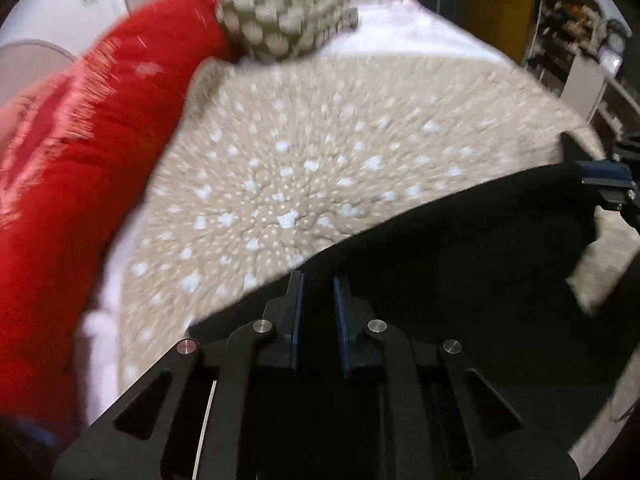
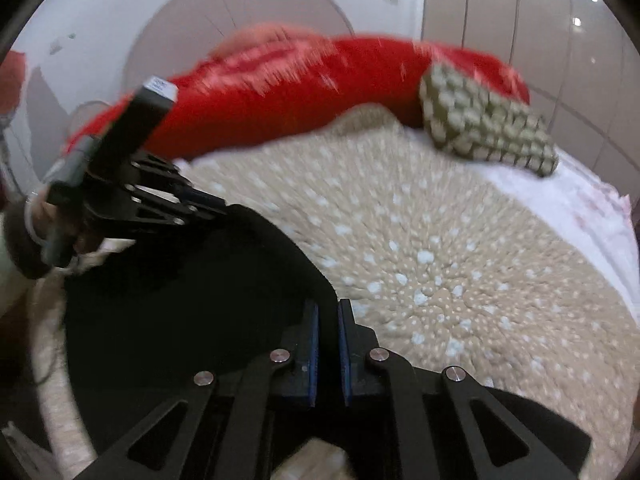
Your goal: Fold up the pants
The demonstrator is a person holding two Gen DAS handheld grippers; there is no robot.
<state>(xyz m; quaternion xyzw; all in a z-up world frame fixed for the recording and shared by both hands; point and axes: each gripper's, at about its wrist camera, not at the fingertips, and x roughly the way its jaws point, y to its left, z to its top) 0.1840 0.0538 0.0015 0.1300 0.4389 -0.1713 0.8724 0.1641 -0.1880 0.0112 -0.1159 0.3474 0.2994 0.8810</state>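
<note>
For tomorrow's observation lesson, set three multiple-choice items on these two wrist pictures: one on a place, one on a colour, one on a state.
1. Where do the black pants lie?
A. on the beige dotted blanket
B. on a wooden chair
C. in a basket

2. What colour is the long pillow at the far edge of the bed?
A. blue
B. red
C. yellow

3. How do the fingers of the left tool stand?
A. spread wide apart
B. close together at the edge of the pants
C. out of view

Answers:
1 A, the black cloth rests on the dotted blanket in both views.
2 B, it is bright red.
3 B, only a narrow gap shows between the blue pads.
</note>
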